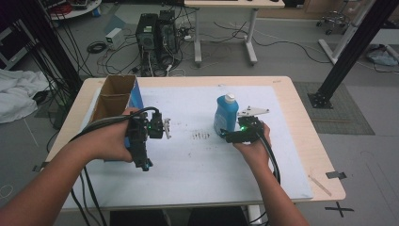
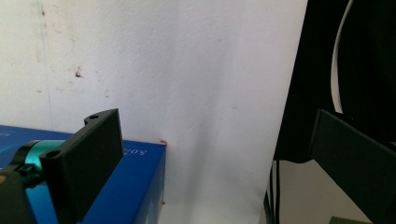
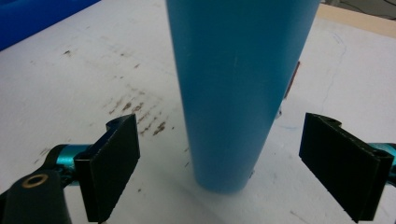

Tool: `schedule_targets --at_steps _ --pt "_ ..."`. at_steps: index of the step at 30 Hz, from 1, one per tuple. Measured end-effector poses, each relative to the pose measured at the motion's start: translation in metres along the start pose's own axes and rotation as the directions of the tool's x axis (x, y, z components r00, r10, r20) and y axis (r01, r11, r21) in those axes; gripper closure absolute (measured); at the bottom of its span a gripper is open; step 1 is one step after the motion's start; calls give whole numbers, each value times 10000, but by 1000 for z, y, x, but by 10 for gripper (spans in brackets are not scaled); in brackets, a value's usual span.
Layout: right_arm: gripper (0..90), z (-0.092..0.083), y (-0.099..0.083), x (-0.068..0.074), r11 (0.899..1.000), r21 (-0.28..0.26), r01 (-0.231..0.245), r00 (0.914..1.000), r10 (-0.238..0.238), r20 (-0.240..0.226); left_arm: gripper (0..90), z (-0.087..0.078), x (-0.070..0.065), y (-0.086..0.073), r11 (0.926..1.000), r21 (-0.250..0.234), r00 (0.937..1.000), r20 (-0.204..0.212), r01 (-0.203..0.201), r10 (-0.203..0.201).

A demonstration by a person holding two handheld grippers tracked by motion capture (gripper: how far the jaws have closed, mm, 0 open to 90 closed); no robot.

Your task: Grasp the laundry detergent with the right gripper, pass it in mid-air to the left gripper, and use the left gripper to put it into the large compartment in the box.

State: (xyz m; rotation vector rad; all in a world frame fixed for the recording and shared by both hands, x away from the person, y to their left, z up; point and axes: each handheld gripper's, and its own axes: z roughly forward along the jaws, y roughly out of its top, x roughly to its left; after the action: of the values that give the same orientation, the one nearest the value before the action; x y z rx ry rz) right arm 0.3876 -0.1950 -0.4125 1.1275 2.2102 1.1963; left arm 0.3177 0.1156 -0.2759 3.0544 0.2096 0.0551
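Note:
A blue bottle [image 1: 224, 114] with a white cap stands upright on the white mat [image 1: 197, 160], right of centre. My right gripper [image 1: 231, 135] sits just in front of its base. In the right gripper view the bottle [image 3: 233, 93] stands between the two open jaws of that gripper [image 3: 222, 133], with a gap on each side. My left gripper [image 1: 143, 157] is held beside a blue box [image 1: 134, 99] with an open brown top at the left of the table. In the left gripper view that gripper [image 2: 215, 126] is open, with only mat between its jaws and the box corner [image 2: 135, 182] by its left jaw.
Dark smudges [image 1: 201, 135] mark the mat between the two hands. The wooden table edge [image 1: 324, 188] shows around the mat, with a thin stick [image 1: 320, 185] at the front right corner. Computer towers [image 1: 155, 33] and cables stand on the floor behind the table.

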Motion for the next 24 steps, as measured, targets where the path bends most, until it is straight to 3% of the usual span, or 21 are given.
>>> schedule_targets --at_steps 3,13,24 --pt "114 8 0 -1 9996 -163 -241 9994 245 246 31 -1 -1 -2 10000 -2 10000 -54 72 -72" --pt "115 23 1 -3 9984 -438 -346 9982 367 479 31 -8 -1 -4 9999 29 9997 -188 127 -127" --pt "115 31 1 -5 9956 -823 -447 9963 505 695 31 -4 -1 -4 9999 62 9998 -121 135 -135"
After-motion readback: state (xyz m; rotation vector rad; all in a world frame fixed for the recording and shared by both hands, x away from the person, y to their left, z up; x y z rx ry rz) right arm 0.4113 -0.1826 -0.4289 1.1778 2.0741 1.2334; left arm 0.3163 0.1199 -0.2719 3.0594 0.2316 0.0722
